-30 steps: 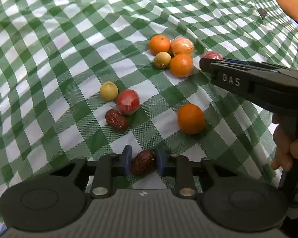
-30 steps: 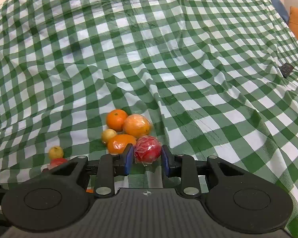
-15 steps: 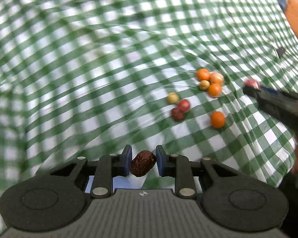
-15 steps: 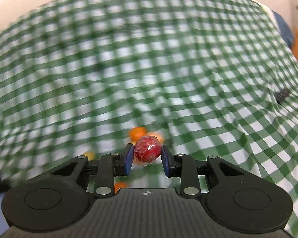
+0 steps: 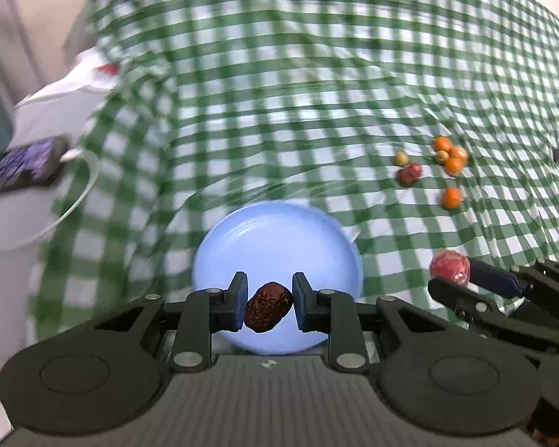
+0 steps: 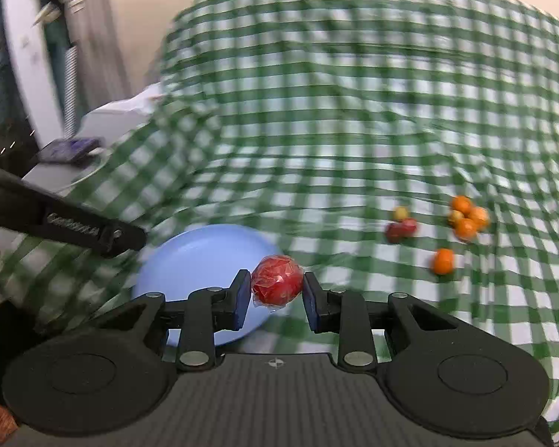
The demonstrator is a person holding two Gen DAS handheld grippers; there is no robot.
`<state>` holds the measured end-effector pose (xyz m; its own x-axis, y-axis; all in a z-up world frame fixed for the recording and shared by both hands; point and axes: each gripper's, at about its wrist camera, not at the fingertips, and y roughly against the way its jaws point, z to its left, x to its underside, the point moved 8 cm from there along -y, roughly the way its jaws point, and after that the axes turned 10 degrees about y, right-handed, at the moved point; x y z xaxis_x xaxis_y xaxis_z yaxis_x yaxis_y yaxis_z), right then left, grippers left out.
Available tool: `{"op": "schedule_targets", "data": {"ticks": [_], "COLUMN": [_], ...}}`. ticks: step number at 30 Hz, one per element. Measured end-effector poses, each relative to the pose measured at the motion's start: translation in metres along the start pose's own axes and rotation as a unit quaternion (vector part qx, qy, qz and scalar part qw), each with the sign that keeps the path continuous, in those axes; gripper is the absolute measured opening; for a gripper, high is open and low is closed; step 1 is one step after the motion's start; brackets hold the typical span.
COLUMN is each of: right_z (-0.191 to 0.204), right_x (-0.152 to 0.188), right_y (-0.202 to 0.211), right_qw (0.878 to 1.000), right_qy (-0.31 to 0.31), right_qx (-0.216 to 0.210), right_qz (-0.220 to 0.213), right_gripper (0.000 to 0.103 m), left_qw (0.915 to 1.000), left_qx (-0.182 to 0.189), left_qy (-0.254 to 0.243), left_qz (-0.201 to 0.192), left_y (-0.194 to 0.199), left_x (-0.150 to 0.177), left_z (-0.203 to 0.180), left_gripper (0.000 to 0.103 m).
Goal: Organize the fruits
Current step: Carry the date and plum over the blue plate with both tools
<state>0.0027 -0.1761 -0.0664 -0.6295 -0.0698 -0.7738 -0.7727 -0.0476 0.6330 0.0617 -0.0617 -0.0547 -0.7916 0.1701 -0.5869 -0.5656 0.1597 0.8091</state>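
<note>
My left gripper (image 5: 269, 307) is shut on a wrinkled brown date (image 5: 268, 307) and hangs over the near part of a blue plate (image 5: 275, 234). My right gripper (image 6: 276, 290) is shut on a red plastic-wrapped fruit (image 6: 277, 285), just right of the blue plate (image 6: 201, 253). In the left wrist view the right gripper (image 5: 451, 279) shows at the right with the wrapped red fruit (image 5: 449, 266). Far right on the green checked cloth lie the other fruits: several oranges (image 5: 451, 197), a yellow one (image 5: 401, 157), a red one (image 5: 413, 169).
A white bucket-like container (image 5: 22, 208) with a dark phone (image 5: 22, 165) on it stands past the cloth's left edge. White crumpled material (image 5: 89, 74) lies behind it. The left gripper's arm (image 6: 63, 223) crosses the left of the right wrist view.
Both grippers have lifted and swung left from the fruit pile, still holding the date and the wrapped red fruit. The blue plate and the white container have come into view.
</note>
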Motion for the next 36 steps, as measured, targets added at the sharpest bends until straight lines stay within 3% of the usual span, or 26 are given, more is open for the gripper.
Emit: {"op": "schedule_targets", "data": {"ticks": [11,36], "right_z": [0.057,0.045], "right_x": [-0.002,0.0], "right_y": [0.015,-0.012], "right_qw": [0.998,0.996], "right_qy": [0.056,0.074], "right_qx": [-0.023,-0.032], "right_qz": [0.022,0.048], "right_gripper": [0.032,0.032], "left_qw": [0.9981,0.9965], "left_qx": [0.002,0.012], "left_qy": [0.058,0.08], "left_qz": [-0.021,-0.017], "left_y": [0.027,0.001], "left_x": [0.013,-0.008], "left_z": [0.05,0.049], "left_gripper": [0.028,0.028]}}
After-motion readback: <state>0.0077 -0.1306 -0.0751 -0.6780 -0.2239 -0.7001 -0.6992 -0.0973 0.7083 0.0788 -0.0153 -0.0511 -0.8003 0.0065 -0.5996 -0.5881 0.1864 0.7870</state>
